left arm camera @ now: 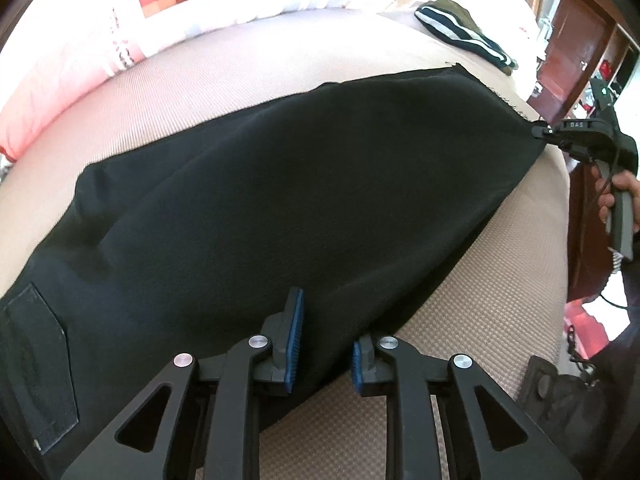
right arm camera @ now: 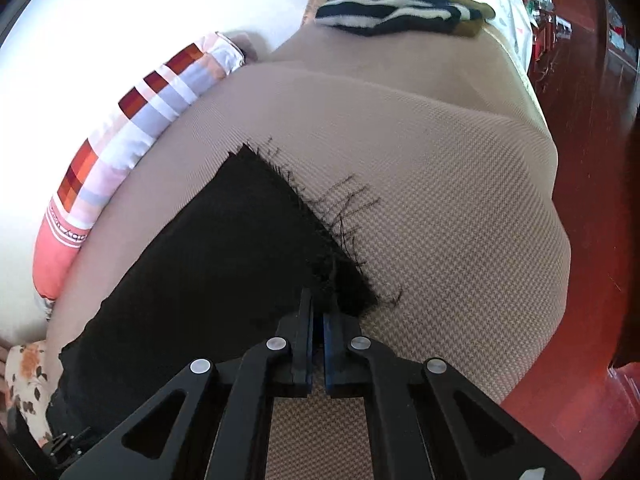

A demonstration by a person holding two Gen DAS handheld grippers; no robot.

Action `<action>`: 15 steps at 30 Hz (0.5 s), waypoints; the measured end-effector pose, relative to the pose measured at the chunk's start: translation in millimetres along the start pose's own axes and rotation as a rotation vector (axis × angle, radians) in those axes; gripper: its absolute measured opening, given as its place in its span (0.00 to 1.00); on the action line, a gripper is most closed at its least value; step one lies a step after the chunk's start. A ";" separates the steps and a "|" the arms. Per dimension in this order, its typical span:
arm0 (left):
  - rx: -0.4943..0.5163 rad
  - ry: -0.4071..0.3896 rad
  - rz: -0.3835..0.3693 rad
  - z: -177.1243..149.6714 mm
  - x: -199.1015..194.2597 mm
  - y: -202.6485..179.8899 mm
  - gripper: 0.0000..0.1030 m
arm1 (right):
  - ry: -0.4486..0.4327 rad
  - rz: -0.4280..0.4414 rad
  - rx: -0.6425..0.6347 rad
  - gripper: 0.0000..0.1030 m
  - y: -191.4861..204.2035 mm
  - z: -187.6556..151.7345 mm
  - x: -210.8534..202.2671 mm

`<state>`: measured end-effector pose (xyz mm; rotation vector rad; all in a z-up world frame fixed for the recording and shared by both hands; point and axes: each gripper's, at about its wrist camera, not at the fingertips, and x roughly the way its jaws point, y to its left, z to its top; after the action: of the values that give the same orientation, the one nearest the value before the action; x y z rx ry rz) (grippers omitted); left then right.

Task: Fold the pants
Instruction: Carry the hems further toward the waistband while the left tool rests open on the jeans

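Black pants (left arm camera: 280, 200) lie flat across a beige textured bed surface (left arm camera: 500, 280), with a back pocket (left arm camera: 36, 364) at the lower left. My left gripper (left arm camera: 324, 340) is open, with the near edge of the pants between its blue pads. My right gripper (right arm camera: 318, 320) is shut on the frayed hem corner of the pants (right arm camera: 256, 248). In the left wrist view the right gripper (left arm camera: 540, 131) pinches the far right hem corner, held by a hand.
A pillow with orange and red checks (left arm camera: 132, 24) lies along the far side. A striped dark and olive garment (right arm camera: 400, 12) lies at the far end of the bed. Red-brown floor (right arm camera: 592, 200) and wooden furniture are to the right.
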<state>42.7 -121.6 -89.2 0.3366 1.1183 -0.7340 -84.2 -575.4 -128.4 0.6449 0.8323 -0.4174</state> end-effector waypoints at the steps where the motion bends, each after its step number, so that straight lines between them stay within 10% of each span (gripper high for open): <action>1: -0.007 0.008 -0.017 1.0 -1.9 2.2 0.25 | 0.004 0.000 0.006 0.02 0.2 0.8 -0.4; 7: -0.064 -0.017 -0.159 -7.9 -41.6 24.5 0.39 | 0.024 -0.005 0.004 0.01 -1.3 2.5 -0.8; 10: -0.108 -0.087 -0.120 -10.1 -58.3 39.6 0.58 | 0.023 -0.020 -0.012 0.02 1.8 3.1 -1.5; 15: -0.235 -0.064 -0.042 -11.9 -37.4 72.9 0.58 | 0.021 -0.040 -0.023 0.03 4.3 4.7 -1.7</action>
<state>75.3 -48.5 -68.5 0.0909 1.1404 -0.6382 -80.2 -575.2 -123.2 0.6129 0.8704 -0.4377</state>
